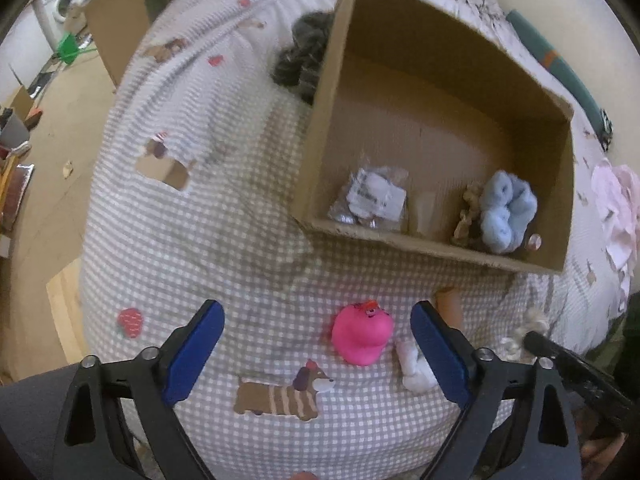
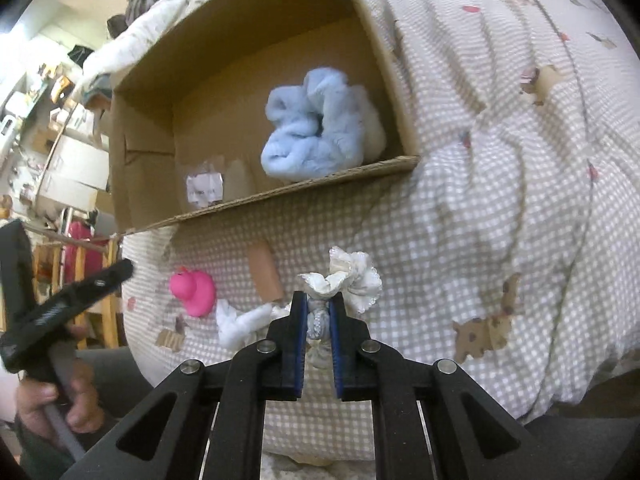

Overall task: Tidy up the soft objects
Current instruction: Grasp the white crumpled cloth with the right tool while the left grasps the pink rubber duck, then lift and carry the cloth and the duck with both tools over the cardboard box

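A pink rubber duck (image 1: 362, 338) (image 2: 192, 290) lies on the checked bedspread (image 1: 248, 240), in front of an open cardboard box (image 1: 320, 120) (image 2: 300, 192). My left gripper (image 1: 318, 312) hangs open above the spread, the duck between its blue pads (image 1: 196, 352) and nearer the right one, untouched. My right gripper (image 2: 319, 300) is shut on a white frilly knotted cloth (image 2: 348, 276) (image 1: 520, 336), whose ruffled end sticks out past the fingertips. A white rolled cloth (image 1: 414, 368) (image 2: 236, 324) and a tan cylinder (image 1: 450, 308) (image 2: 264, 276) lie beside the duck.
Inside the box sit a fluffy light-blue item (image 1: 504, 212) (image 2: 316, 128), a plastic-wrapped packet (image 1: 372, 196) and a brown braided piece (image 1: 468, 216). A grey furry thing (image 1: 304, 52) rests behind the box. A pink cloth (image 1: 616, 208) lies at the far right. A hand (image 2: 60, 400) holds the left gripper.
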